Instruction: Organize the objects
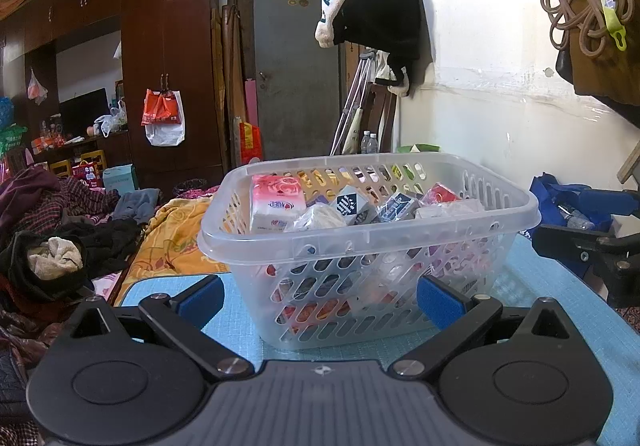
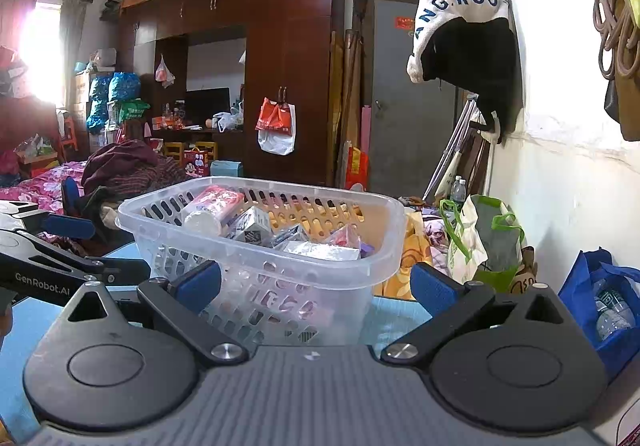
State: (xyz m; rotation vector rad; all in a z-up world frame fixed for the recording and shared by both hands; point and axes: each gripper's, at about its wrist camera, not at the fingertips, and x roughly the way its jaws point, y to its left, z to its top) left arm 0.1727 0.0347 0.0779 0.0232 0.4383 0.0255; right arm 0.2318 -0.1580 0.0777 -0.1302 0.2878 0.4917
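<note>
A clear plastic basket (image 1: 400, 226) with slotted walls stands on the light blue table (image 1: 540, 286). It holds several packets and small boxes: a pink tissue pack (image 1: 276, 206), dark blue-and-white cartons (image 1: 352, 206) and a red packet (image 1: 438, 195). My left gripper (image 1: 320, 298) is open just in front of the basket's near wall, nothing between its blue pads. In the right wrist view the same basket (image 2: 360, 242) sits ahead, and my right gripper (image 2: 316, 286) is open before its near corner. The left gripper (image 2: 72, 226) shows at the left edge there.
A bed with heaped clothes (image 1: 60, 230) and a yellow blanket (image 1: 176, 234) lies left of the table. A blue bag with bottles (image 2: 608, 306) and a green-handled bag (image 2: 484, 246) sit at the right by the white wall. The right gripper's body (image 1: 596, 246) shows at the right.
</note>
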